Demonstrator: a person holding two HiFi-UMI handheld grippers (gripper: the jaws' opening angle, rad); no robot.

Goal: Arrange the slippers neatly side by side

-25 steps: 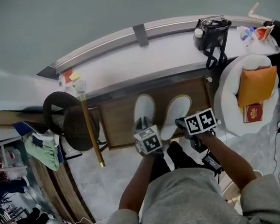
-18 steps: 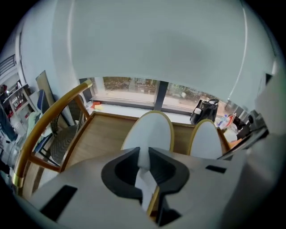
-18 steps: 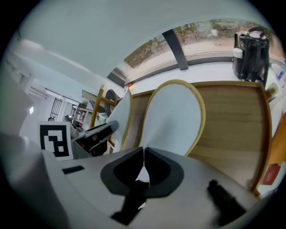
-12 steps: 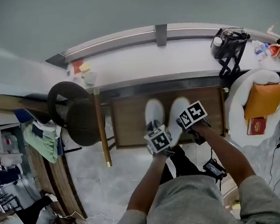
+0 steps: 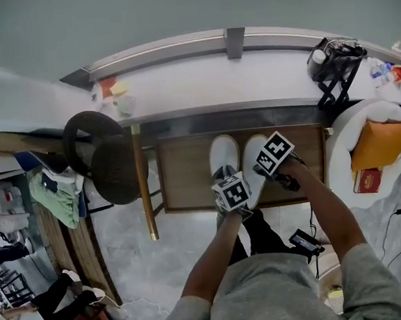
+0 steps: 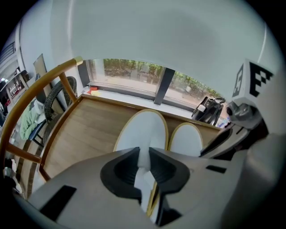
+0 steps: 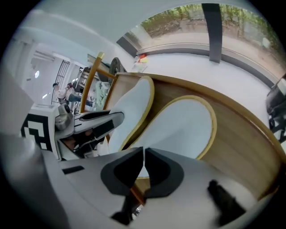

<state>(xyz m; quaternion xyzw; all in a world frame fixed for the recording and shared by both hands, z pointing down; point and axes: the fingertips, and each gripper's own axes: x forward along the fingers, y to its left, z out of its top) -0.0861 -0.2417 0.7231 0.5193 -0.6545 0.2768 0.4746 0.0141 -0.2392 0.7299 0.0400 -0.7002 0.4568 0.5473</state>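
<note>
Where the wooden table sits at mid-frame in the head view, two white slippers with tan-yellow rims lie side by side, toes toward the top of the frame. The left gripper pinches the heel of the left slipper, with white fabric between its jaws. The right gripper is pressed almost together on the heel rim of the right slipper.
</note>
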